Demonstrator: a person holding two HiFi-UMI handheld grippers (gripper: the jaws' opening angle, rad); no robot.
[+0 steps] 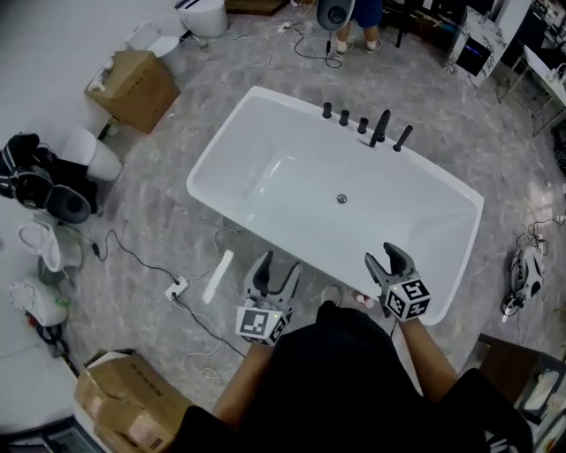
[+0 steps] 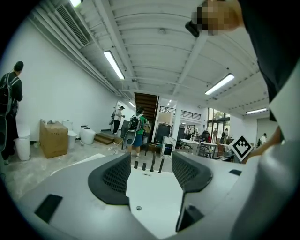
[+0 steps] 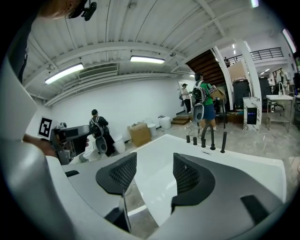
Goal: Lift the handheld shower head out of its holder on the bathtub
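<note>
The white bathtub (image 1: pixel 221 150) fills the middle of the head view. On its far rim stands a row of black fittings: small knobs, a curved spout (image 1: pixel 380 127), and at the right end the slim handheld shower head (image 1: pixel 402 137), upright in its holder. It also shows as a black rod in the left gripper view (image 2: pixel 161 165) and the right gripper view (image 3: pixel 223 141). My left gripper (image 1: pixel 278 265) is open over the tub's near rim. My right gripper (image 1: pixel 387 257) is open too, above the near right rim. Both are empty and far from the fittings.
Cardboard boxes (image 1: pixel 133 87) and toilets (image 1: pixel 205 15) stand to the left on the marble floor. A power strip (image 1: pixel 177 288) with cables lies near the tub's left corner. A person (image 1: pixel 352 18) stands beyond the tub, and another (image 3: pixel 100 131) stands at the left wall.
</note>
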